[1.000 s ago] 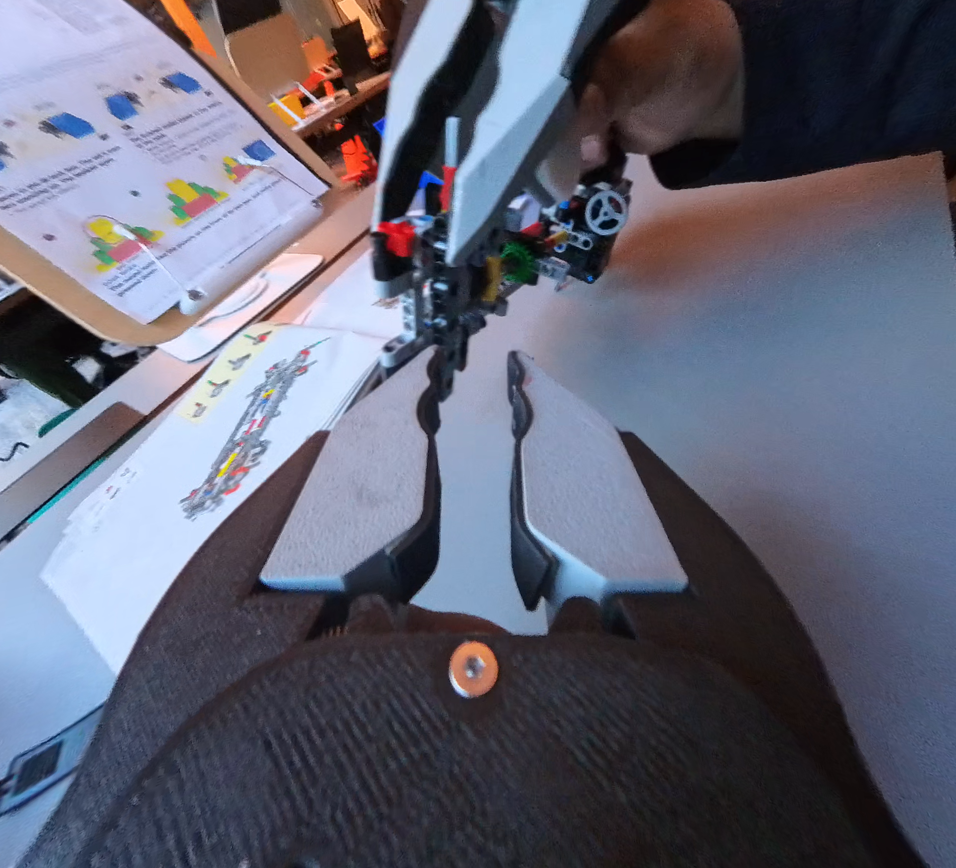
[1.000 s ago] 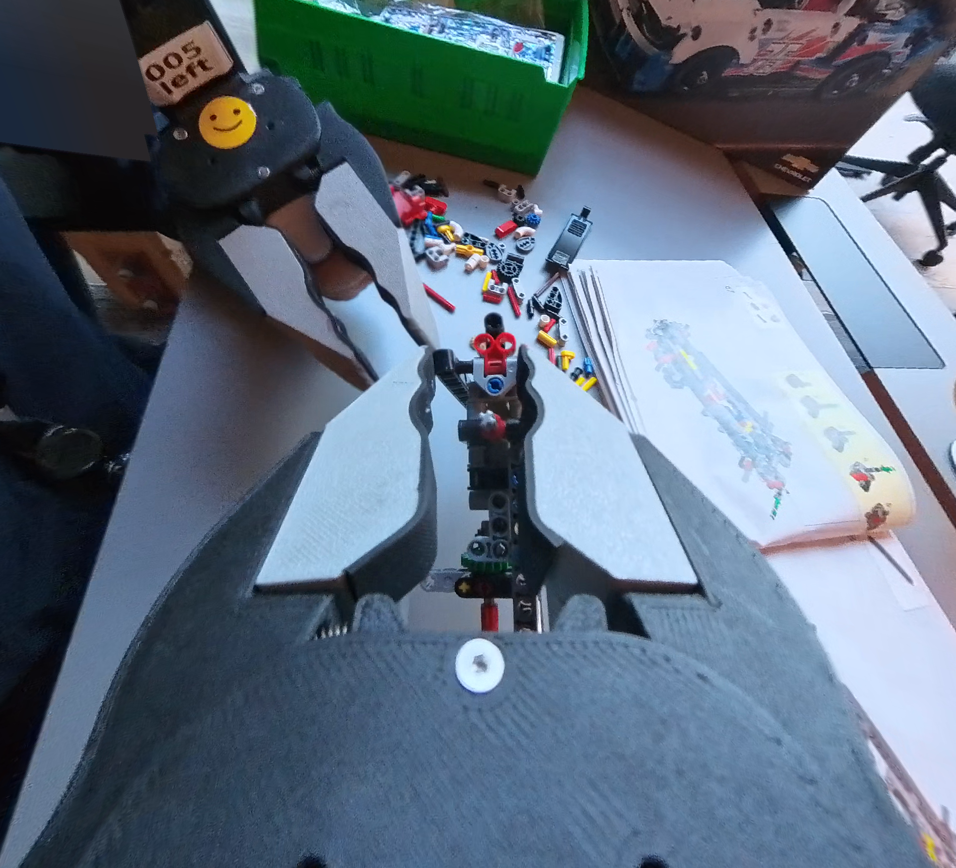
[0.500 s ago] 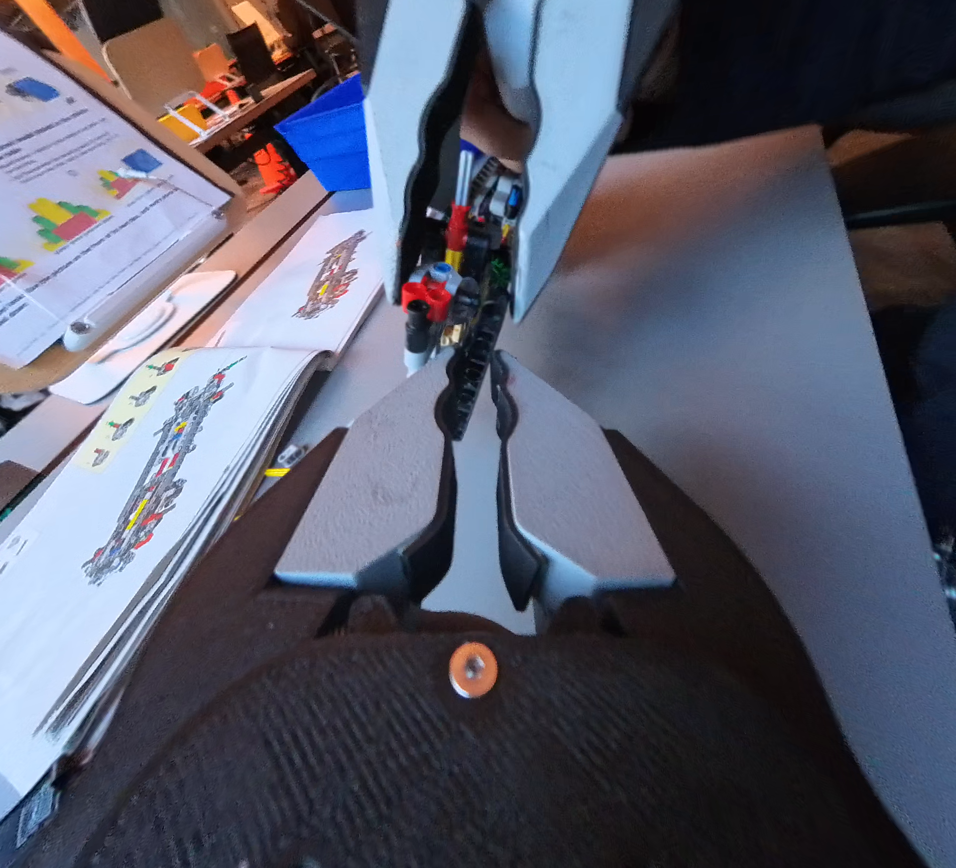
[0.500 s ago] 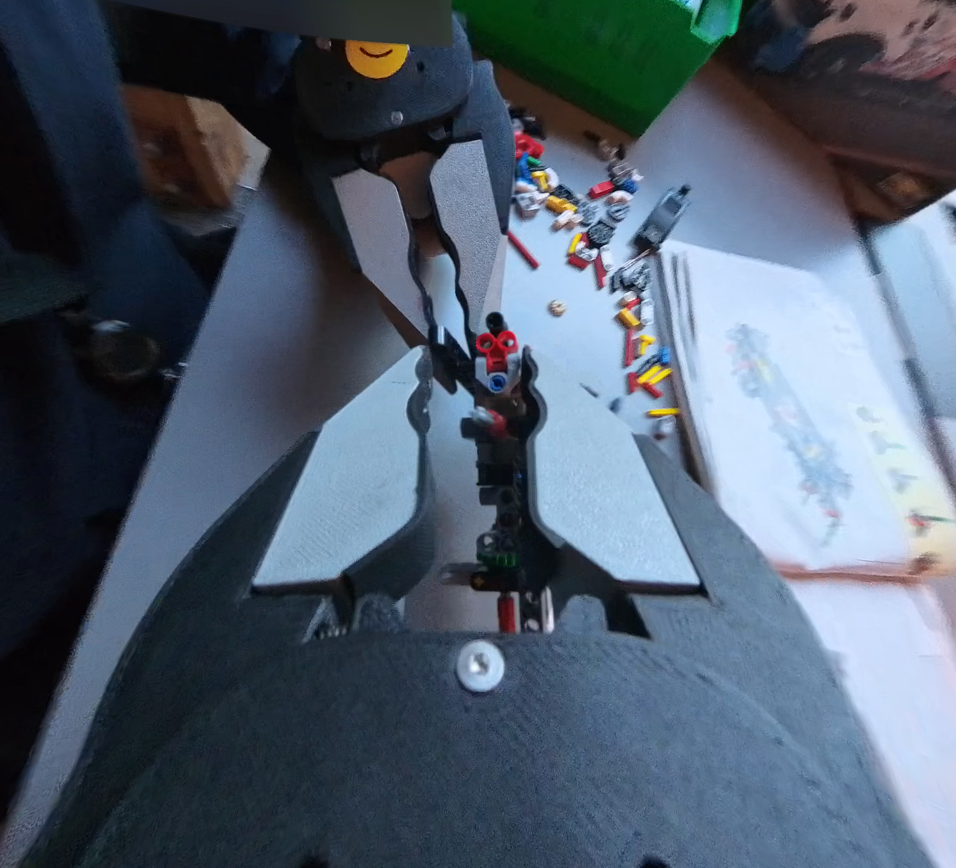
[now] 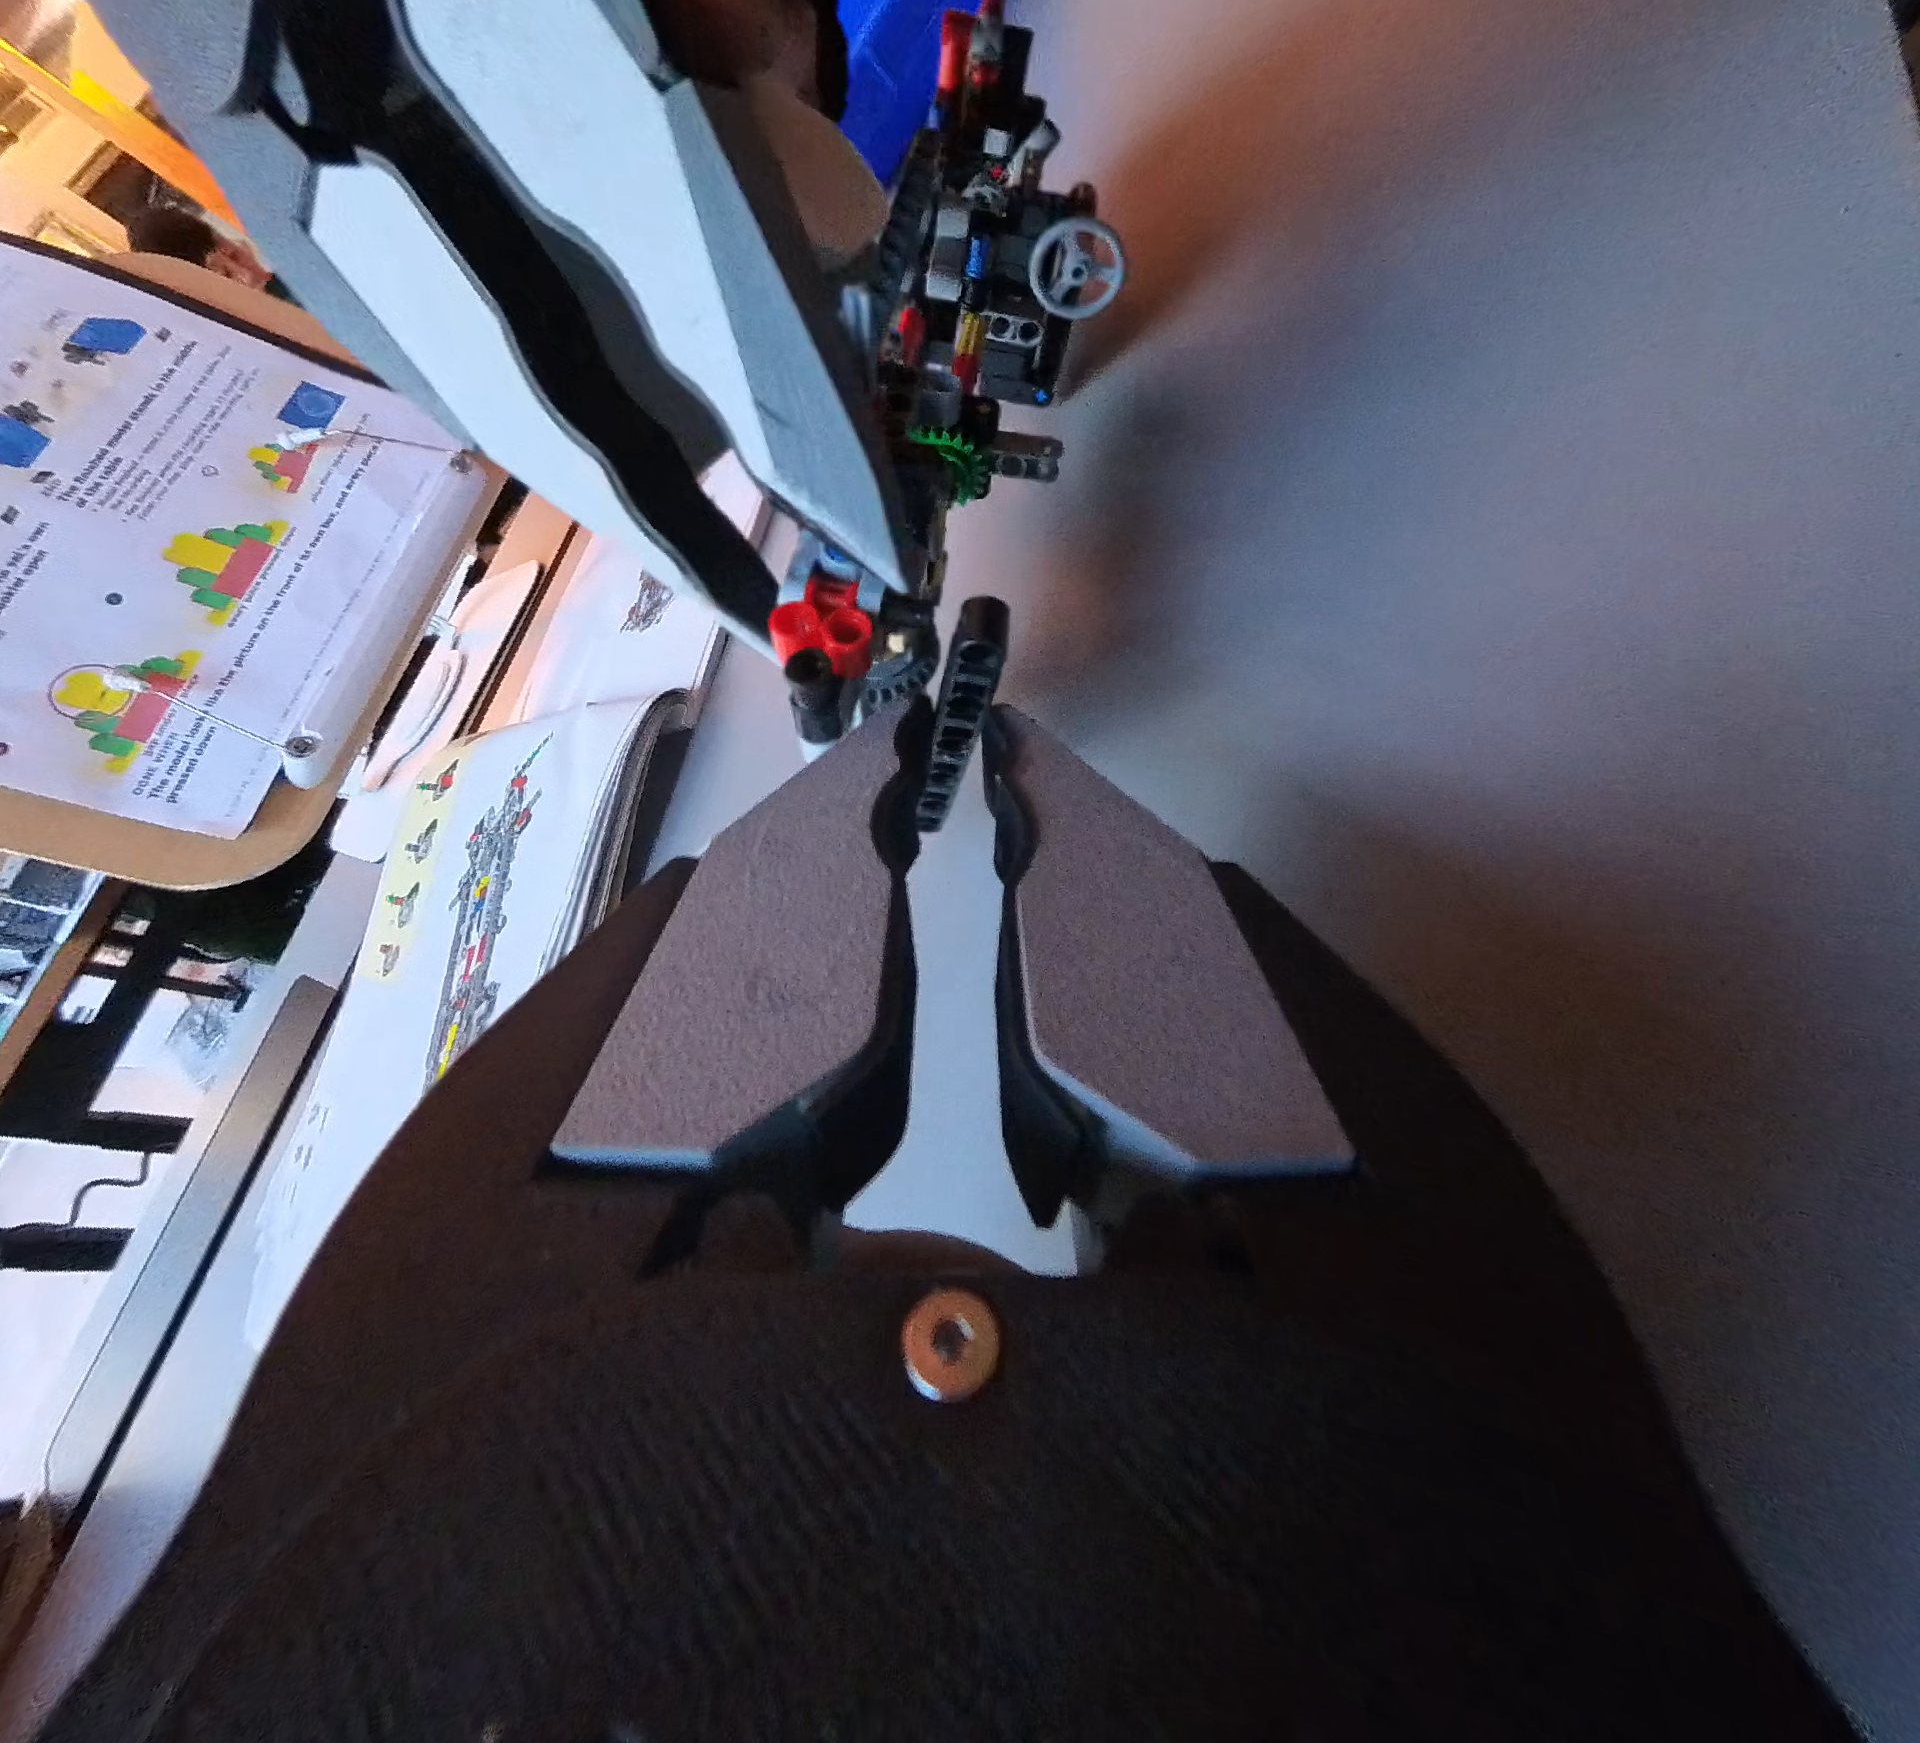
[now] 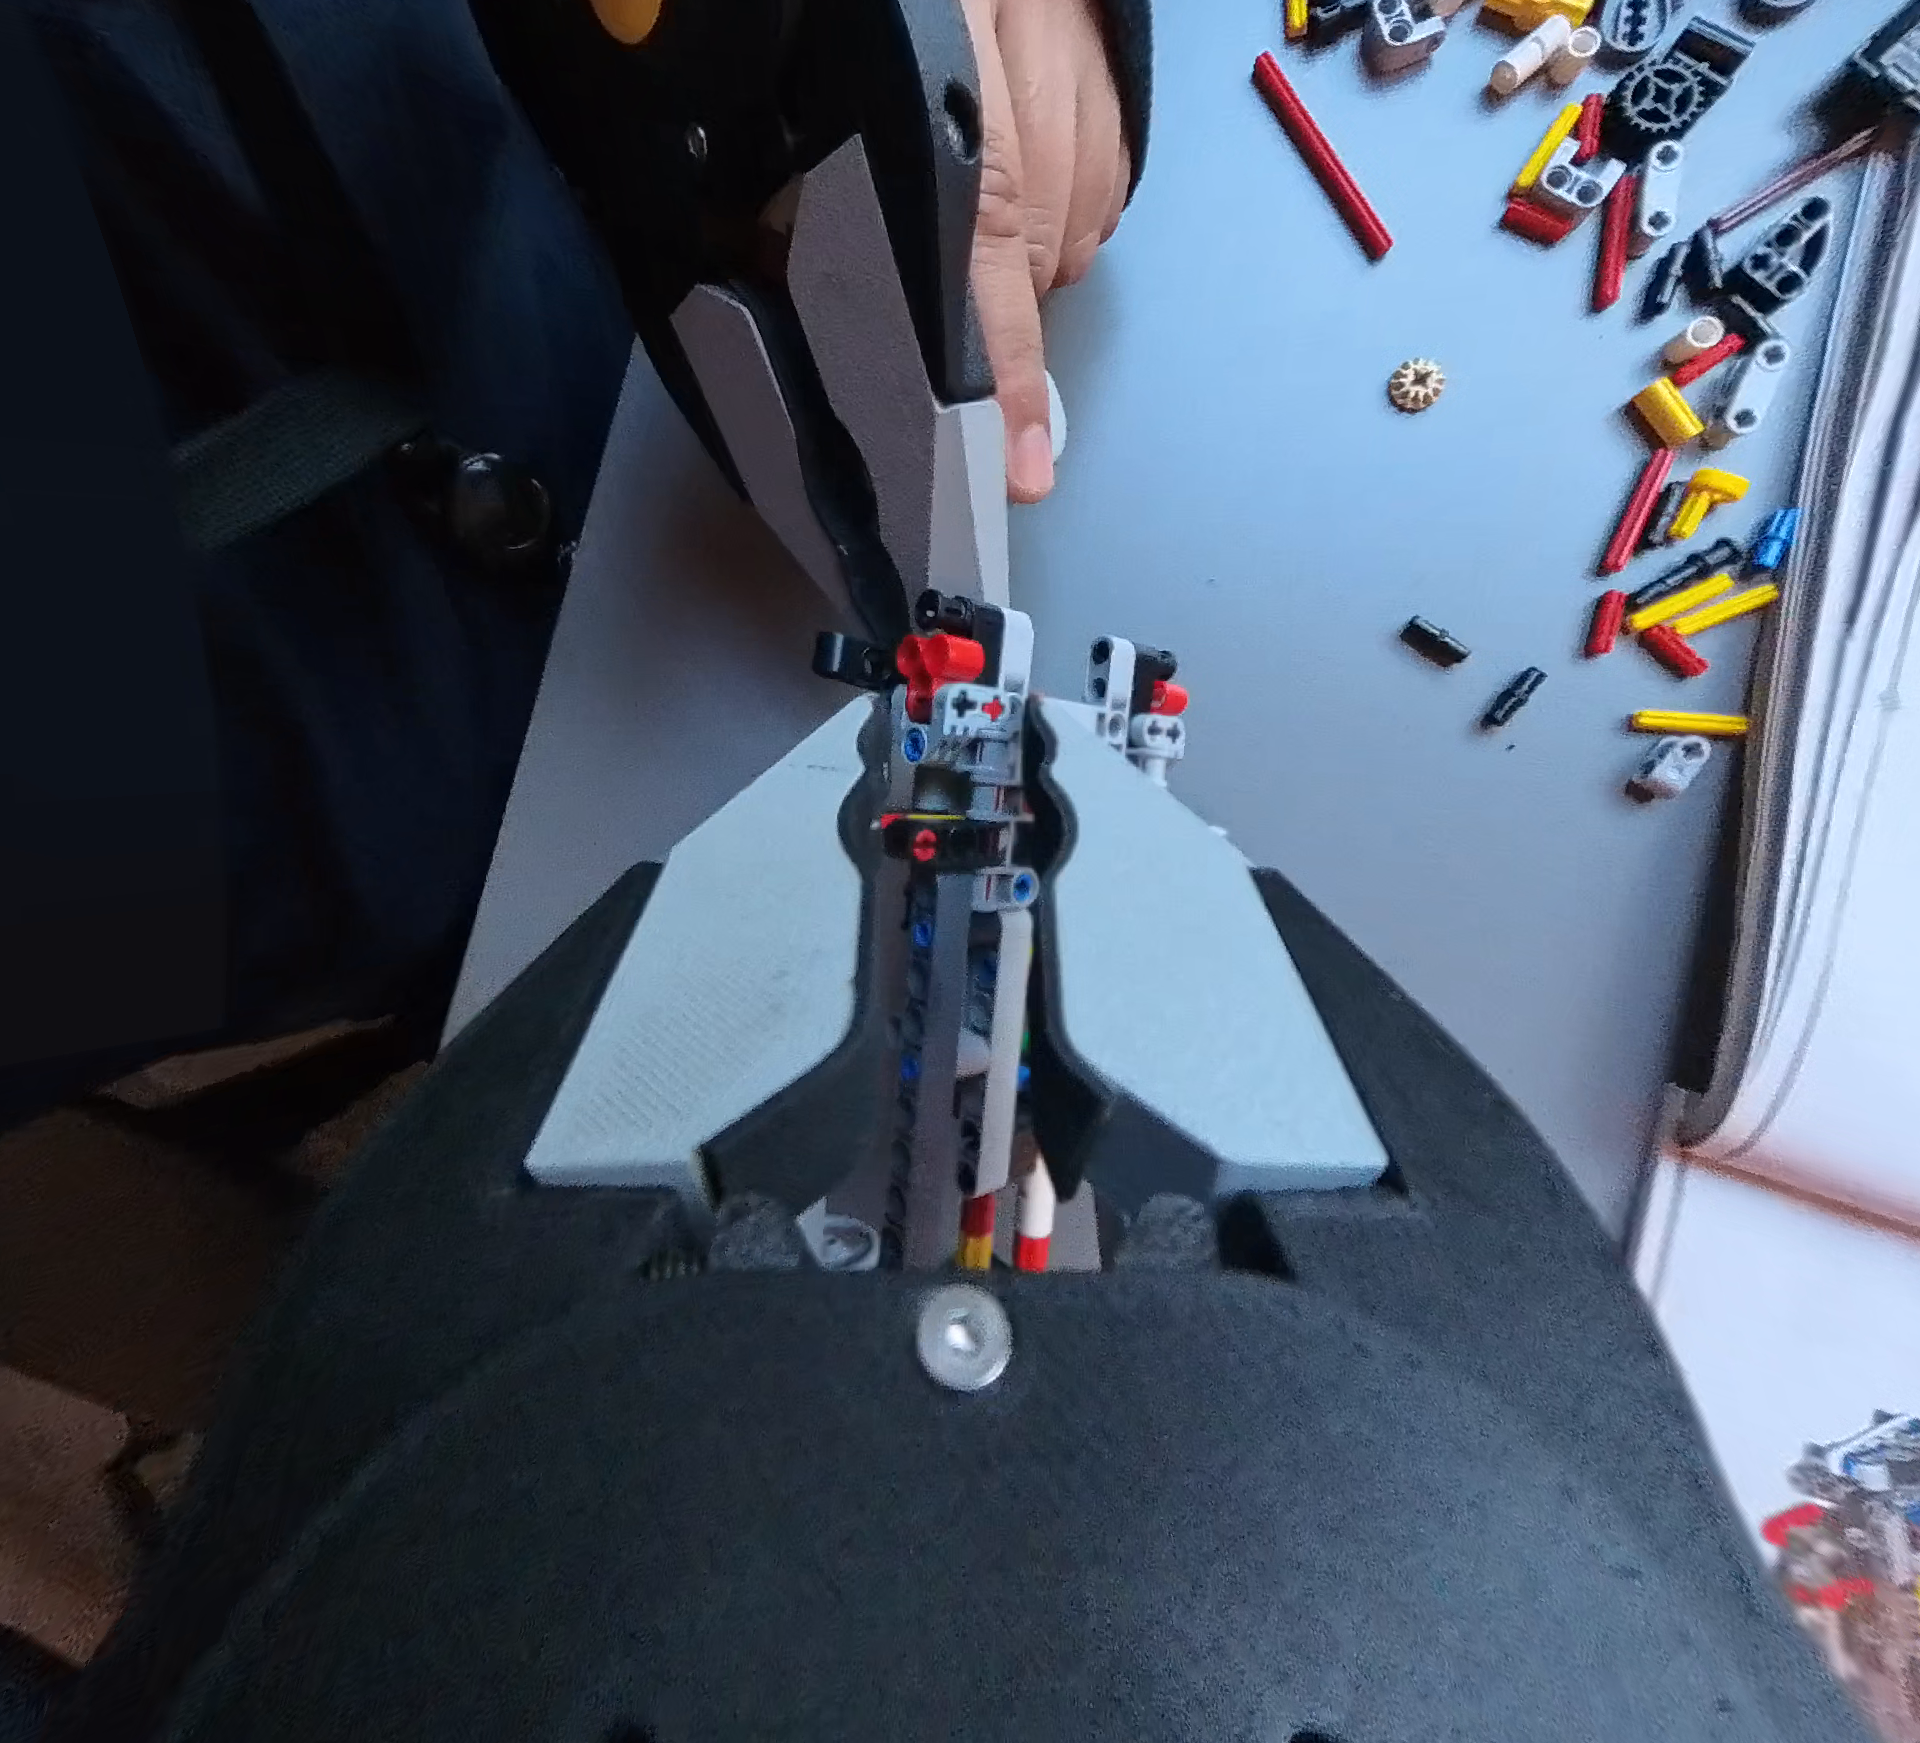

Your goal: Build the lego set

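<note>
Above a grey table (image 6: 1299, 488), the left gripper (image 5: 951, 763) pinches a black holed beam (image 5: 961, 717) between narrow fingers, just beside the toy-brick model (image 6: 961, 758) clamped lengthwise in the right gripper (image 6: 951, 763); loose bricks (image 6: 1621, 166) and a booklet (image 5: 468, 883) lie nearby.

An open instruction booklet (image 6: 1860, 550) lay on the grey table (image 6: 1299, 467). Just left of the booklet, loose building-toy pieces (image 6: 1621, 166) in red, yellow, black and grey were scattered, with a small tan gear (image 6: 1416, 385) and a long red axle (image 6: 1320, 153) farther left. Beyond the booklet (image 5: 499, 872) leaned a board bearing a printed sheet (image 5: 177, 550), and a blue bin (image 5: 904, 20) stood farther back.
</note>
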Demonstrator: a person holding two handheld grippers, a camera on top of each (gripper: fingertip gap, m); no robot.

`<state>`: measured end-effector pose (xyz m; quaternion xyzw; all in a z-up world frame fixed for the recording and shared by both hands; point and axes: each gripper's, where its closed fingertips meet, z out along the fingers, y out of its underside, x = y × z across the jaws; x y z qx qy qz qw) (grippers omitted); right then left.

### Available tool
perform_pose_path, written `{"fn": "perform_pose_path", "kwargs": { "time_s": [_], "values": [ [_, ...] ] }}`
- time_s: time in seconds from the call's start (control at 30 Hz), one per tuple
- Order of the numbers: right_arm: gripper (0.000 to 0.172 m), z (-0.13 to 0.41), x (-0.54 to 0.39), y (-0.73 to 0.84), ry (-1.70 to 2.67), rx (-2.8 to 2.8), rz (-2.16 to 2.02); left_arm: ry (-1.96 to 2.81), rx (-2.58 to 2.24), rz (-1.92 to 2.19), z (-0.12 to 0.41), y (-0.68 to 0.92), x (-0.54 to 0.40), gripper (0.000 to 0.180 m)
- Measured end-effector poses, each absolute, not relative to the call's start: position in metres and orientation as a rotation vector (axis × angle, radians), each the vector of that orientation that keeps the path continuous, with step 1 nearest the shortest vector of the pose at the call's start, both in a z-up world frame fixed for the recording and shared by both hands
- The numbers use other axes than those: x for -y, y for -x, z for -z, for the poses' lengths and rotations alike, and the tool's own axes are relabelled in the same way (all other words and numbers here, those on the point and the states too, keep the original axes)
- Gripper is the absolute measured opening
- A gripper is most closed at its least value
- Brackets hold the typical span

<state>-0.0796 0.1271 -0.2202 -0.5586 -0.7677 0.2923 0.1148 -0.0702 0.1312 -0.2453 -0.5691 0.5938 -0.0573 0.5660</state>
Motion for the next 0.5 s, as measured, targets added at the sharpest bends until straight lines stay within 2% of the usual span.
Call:
{"fn": "perform_pose_path", "kwargs": {
  "time_s": [0.13, 0.33, 0.4, 0.5],
  "values": [
    [0.021, 0.219, -0.129, 0.082, 1.671, 2.300, -0.937, 1.354, -1.377, 0.159, 0.243, 0.071, -0.133, 0.007],
    [0.014, 0.216, -0.134, 0.087, 1.990, 2.185, -1.349, 1.344, -1.370, 0.104, 0.244, 0.075, -0.140, 0.007],
    [0.016, 0.216, -0.135, 0.087, 1.916, 2.218, -1.329, 1.345, -1.371, 0.079, 0.246, 0.077, -0.142, 0.007],
    [0.027, 0.205, -0.138, 0.085, 1.708, 2.266, -1.087, 1.360, -1.337, 0.115, 0.241, 0.079, -0.144, 0.006]
  ]
}}
